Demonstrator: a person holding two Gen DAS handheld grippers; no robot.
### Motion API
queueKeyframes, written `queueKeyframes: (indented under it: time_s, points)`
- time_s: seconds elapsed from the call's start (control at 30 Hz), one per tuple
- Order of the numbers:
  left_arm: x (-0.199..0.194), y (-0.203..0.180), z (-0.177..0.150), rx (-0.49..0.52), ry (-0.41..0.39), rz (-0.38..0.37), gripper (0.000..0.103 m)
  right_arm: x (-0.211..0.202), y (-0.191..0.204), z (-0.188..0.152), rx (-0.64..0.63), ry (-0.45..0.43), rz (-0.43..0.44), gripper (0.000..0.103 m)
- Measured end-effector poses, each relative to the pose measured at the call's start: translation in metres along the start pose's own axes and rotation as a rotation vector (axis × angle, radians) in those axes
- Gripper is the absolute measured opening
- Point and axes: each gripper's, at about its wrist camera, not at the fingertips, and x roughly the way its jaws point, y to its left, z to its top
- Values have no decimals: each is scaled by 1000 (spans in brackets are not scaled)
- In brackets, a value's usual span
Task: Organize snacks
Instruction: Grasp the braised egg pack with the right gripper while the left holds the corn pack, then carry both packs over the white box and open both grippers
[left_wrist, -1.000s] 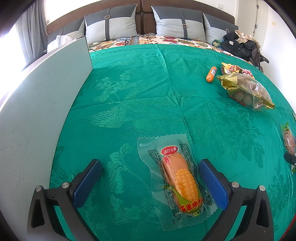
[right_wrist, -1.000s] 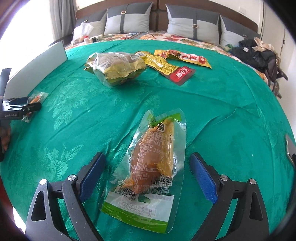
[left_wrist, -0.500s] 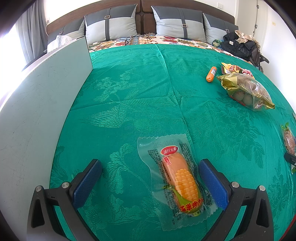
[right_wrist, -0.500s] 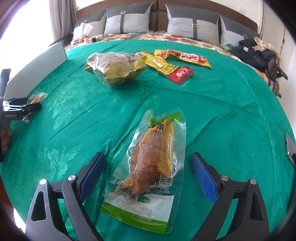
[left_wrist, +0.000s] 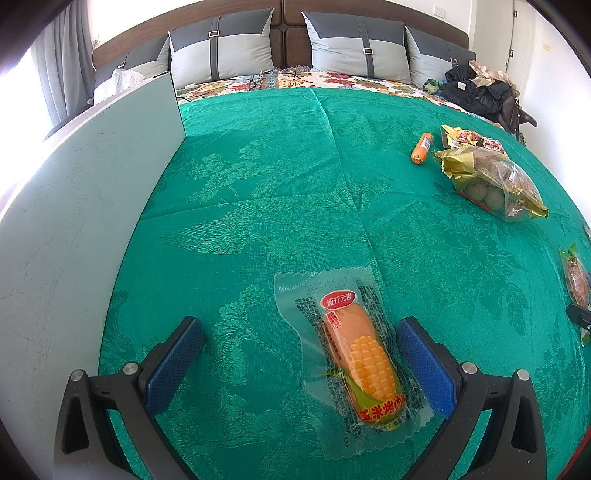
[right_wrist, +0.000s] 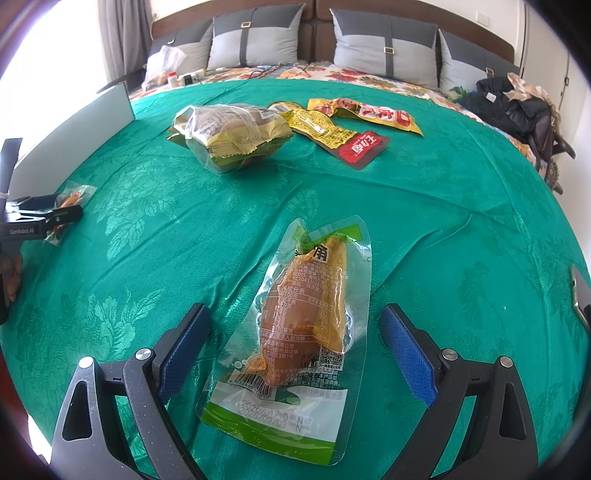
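Note:
A clear packet with a corn-print sausage (left_wrist: 354, 358) lies on the green bedspread (left_wrist: 295, 184) between the fingers of my open left gripper (left_wrist: 301, 336), close to the right finger. A clear packet holding a brown chicken piece (right_wrist: 303, 325) lies between the fingers of my open right gripper (right_wrist: 295, 332). Farther off lie a gold bag of wrapped snacks (right_wrist: 232, 136), yellow and red sachets (right_wrist: 343, 129), and a small orange sausage (left_wrist: 421, 147). The left gripper (right_wrist: 40, 218) shows at the left edge of the right wrist view, over the corn packet.
A pale flat board (left_wrist: 74, 221) stands upright along the left edge of the bedspread. Grey pillows (left_wrist: 354, 48) line the headboard. Dark clothes and a bag (left_wrist: 480, 92) are piled at the far right corner. A person's fingers (right_wrist: 13, 273) show at the left.

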Motion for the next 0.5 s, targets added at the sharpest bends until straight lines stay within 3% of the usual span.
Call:
queueKeyframes:
  time_s: [0.07,0.13,0.27,0.4,0.43,0.47,0.5]
  points:
    - [0,-1,4,34,46,-25,103,0,0,0,0,0,-1,95]
    - [1,-1,10,82,140,-57,103,1,0,0,2,0,0,95]
    - [-1,0,16,56,258,-106,100,1,-1,3,3,56,1,95]
    - [-12,-22,16,148,215,-85,44,3,-6,20,73,239,1,90]
    - [-12,-27,15,162,218,-101,42,1,-9,22,106,250,26,85]
    - [-14,-30,14,162,213,-115,41,-2,-11,24,117,249,4,61]
    - [-17,-29,12,144,209,-138,35,-3,-14,26,132,263,13,60]
